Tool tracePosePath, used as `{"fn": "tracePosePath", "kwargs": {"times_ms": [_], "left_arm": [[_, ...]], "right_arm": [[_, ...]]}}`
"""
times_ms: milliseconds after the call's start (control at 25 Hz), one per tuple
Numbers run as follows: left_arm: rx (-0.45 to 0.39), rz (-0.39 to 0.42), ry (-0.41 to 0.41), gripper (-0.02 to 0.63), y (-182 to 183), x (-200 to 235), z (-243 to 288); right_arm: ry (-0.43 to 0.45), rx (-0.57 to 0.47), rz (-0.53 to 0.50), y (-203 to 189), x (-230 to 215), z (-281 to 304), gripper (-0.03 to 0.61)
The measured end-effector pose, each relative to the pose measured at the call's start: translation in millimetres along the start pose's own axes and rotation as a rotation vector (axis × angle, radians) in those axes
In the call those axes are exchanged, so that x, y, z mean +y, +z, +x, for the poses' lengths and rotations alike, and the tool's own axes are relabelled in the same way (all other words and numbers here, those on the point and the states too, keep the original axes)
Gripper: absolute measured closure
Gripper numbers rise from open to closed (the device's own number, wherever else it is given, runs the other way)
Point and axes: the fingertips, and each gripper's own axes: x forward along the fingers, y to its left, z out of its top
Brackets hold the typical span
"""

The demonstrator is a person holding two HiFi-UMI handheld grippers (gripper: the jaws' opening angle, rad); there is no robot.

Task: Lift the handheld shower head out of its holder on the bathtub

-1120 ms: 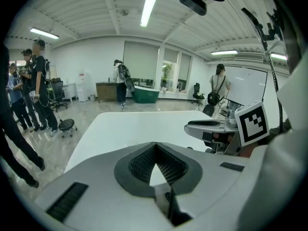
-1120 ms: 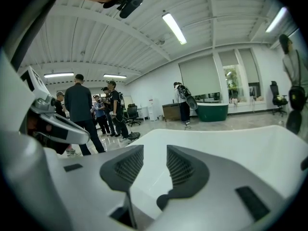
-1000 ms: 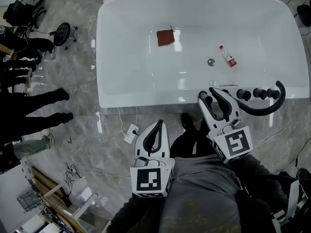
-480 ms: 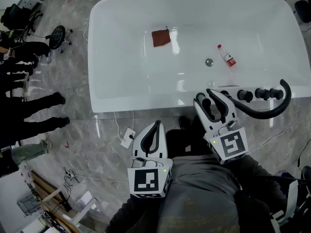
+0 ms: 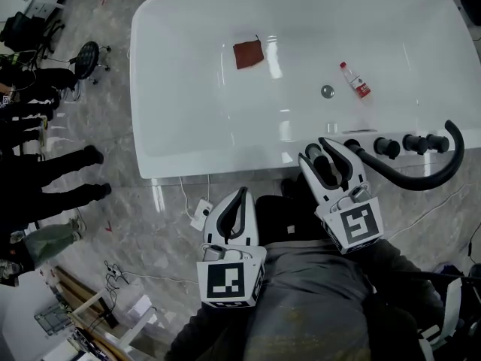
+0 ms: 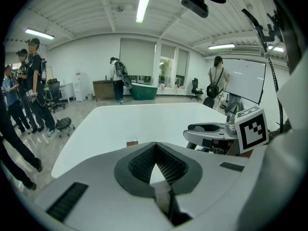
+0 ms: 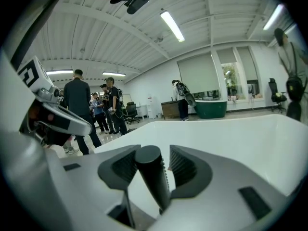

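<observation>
The black shower head handle juts from the white bathtub's near rim, and its black hose loops off to the right. My right gripper straddles the handle. Its jaws have just been opening; the handle stands between them with a gap on its right side, so the gripper is open. My left gripper hangs over the floor short of the tub, shut with nothing in it. In the left gripper view its pads meet at the tips.
Black faucet knobs line the rim right of the handle. Inside the tub lie a red cloth, a small bottle and the drain. A power strip lies on the floor; people's legs stand at left.
The right jaws have spread a little wider around the handle. The tub now fills more of the head view. The left gripper stays shut.
</observation>
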Motion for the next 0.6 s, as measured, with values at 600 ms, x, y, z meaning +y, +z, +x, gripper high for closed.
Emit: {"fn": "tracePosePath", "kwargs": {"times_ms": [600], "left_arm": [[0.011, -0.005, 0.02, 0.611, 0, 0, 13]], "right_arm": [[0.013, 0.084, -0.009, -31, -8, 13, 0.405]]}}
